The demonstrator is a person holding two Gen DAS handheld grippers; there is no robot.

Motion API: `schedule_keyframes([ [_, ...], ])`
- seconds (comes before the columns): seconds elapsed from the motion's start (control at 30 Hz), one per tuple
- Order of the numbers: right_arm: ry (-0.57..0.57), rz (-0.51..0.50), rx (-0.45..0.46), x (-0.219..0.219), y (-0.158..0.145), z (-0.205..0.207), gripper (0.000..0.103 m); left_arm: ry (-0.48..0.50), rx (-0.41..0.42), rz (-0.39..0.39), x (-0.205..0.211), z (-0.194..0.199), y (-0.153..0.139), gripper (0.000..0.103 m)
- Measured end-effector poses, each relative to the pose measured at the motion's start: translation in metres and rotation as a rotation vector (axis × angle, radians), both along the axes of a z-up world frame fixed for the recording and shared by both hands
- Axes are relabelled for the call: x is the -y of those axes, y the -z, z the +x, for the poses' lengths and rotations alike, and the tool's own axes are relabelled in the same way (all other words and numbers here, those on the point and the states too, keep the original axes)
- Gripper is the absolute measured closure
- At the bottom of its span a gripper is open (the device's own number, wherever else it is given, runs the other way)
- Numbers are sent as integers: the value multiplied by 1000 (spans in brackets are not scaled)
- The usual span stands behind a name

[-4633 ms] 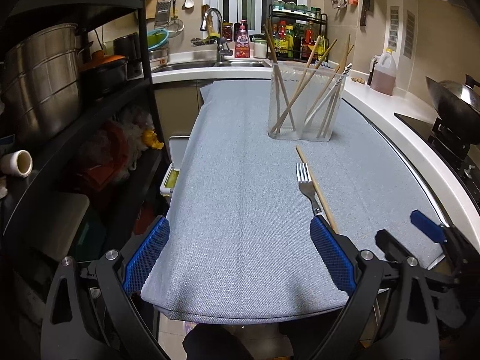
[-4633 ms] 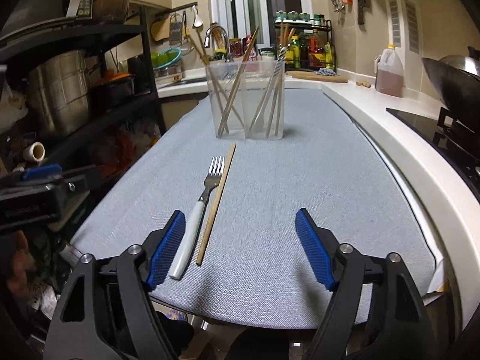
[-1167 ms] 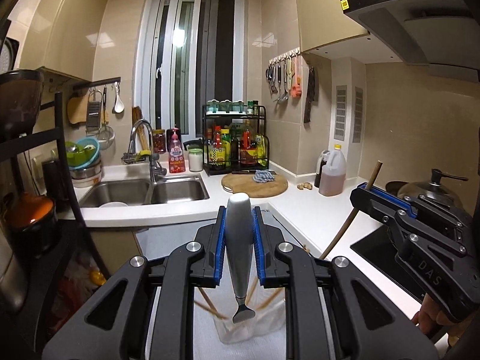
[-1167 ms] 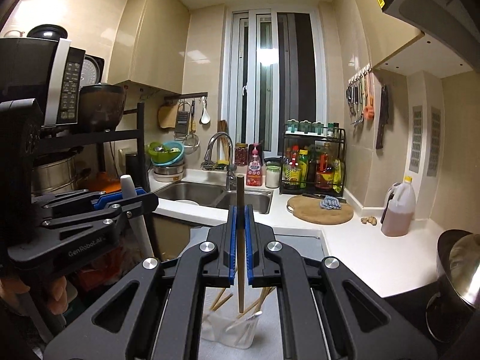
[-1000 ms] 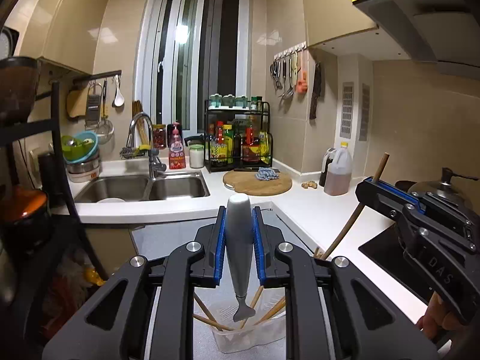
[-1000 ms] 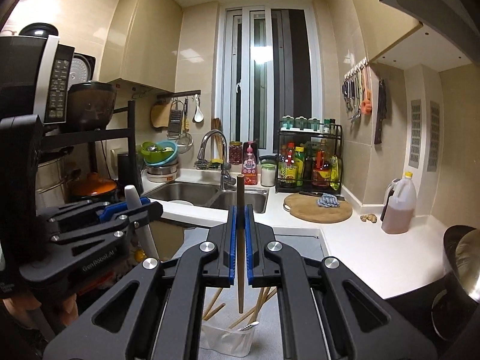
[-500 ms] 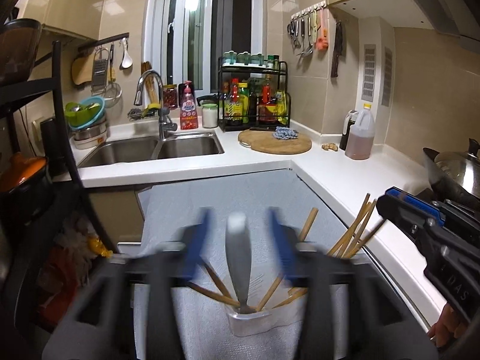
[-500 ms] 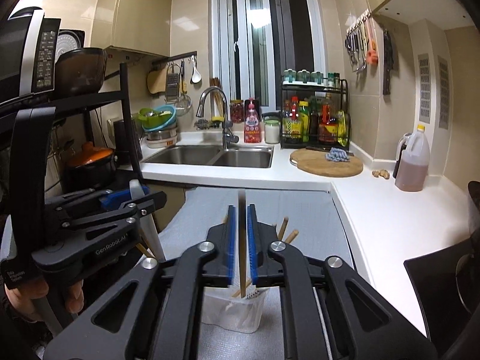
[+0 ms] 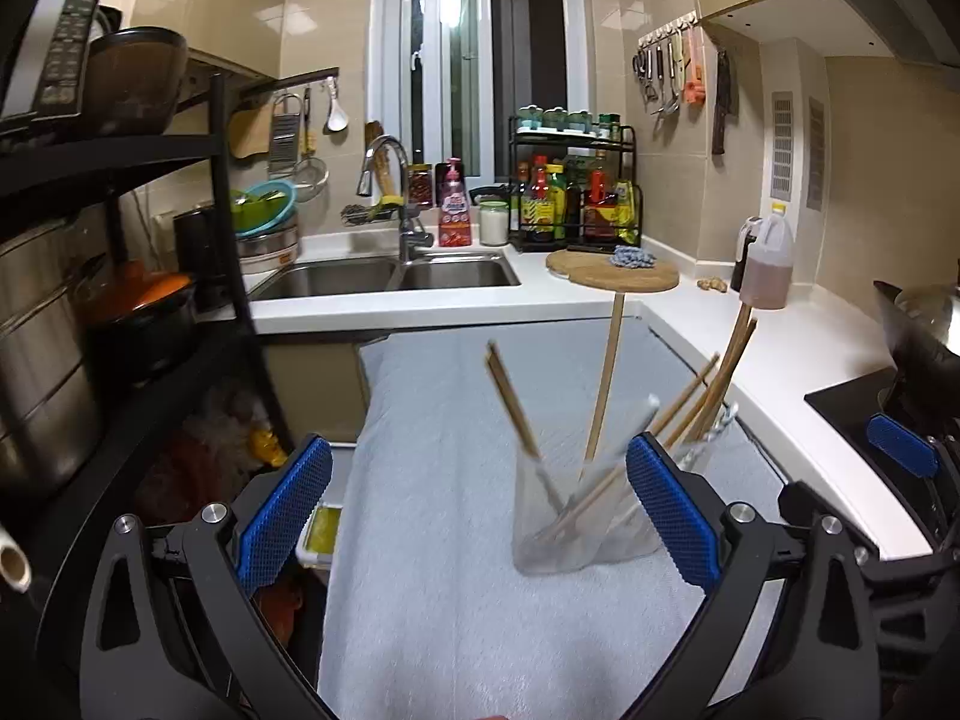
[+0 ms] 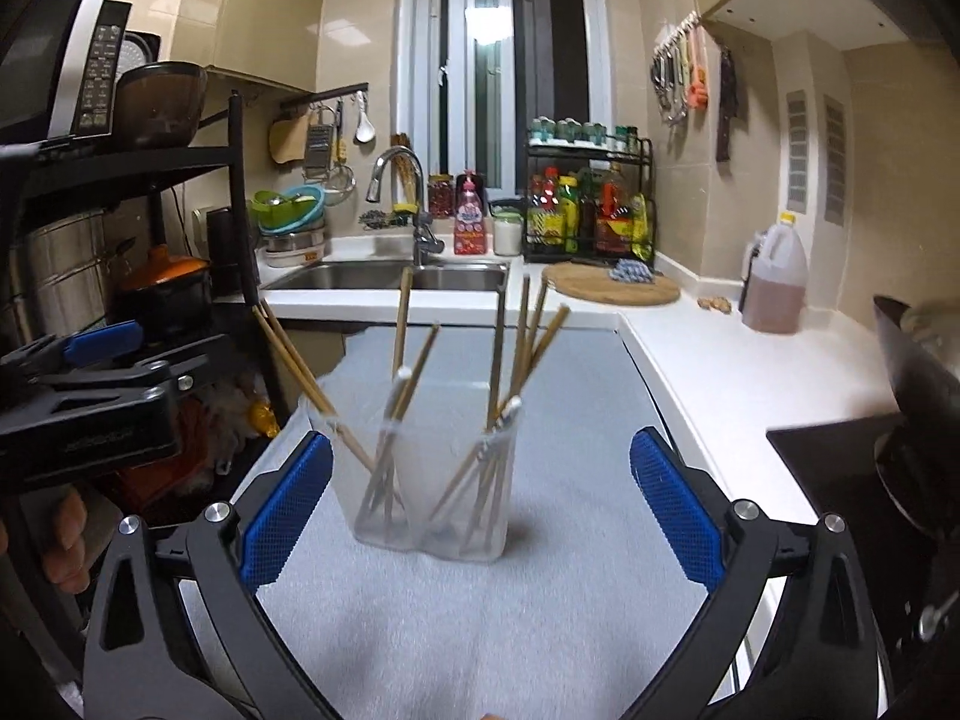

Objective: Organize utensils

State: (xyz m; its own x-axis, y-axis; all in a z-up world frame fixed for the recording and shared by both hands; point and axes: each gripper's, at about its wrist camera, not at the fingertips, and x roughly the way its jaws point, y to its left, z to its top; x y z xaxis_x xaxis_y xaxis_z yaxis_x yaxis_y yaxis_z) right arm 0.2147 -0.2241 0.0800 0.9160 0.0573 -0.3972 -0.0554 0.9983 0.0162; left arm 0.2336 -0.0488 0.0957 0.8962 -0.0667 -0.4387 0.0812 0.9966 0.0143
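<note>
The clear utensil holder (image 10: 429, 480), bristling with chopsticks (image 10: 528, 342), is standing on the grey mat (image 10: 456, 618) at twelve o'clock. The right gripper (image 10: 477, 516) and left gripper (image 9: 477, 516), jaws just opened wide, are gripping nothing.

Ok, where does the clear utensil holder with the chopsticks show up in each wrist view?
Left wrist view: the clear utensil holder stands right of centre on the grey mat, partly behind the inner face of the right-hand finger.
Right wrist view: the holder stands near centre, between and beyond the two open fingers.
Shared landmark: the round wooden cutting board on the white counter.
</note>
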Motion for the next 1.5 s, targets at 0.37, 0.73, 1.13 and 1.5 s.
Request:
schedule_keyframes([
  [0.37,50,1,-31,1,26,-24,5,-20,-12,29,0,-34,20,8],
  [0.73,45,-7,-21,-1,24,-29,5,-4,1,33,4,-40,22,8],
  [1.13,53,-5,-27,2,26,-28,5,-4,-5,20,4,-38,24,8],
  [1.5,55,-6,-26,2,26,-28,5,-11,-3,24,3,-36,26,8],
])
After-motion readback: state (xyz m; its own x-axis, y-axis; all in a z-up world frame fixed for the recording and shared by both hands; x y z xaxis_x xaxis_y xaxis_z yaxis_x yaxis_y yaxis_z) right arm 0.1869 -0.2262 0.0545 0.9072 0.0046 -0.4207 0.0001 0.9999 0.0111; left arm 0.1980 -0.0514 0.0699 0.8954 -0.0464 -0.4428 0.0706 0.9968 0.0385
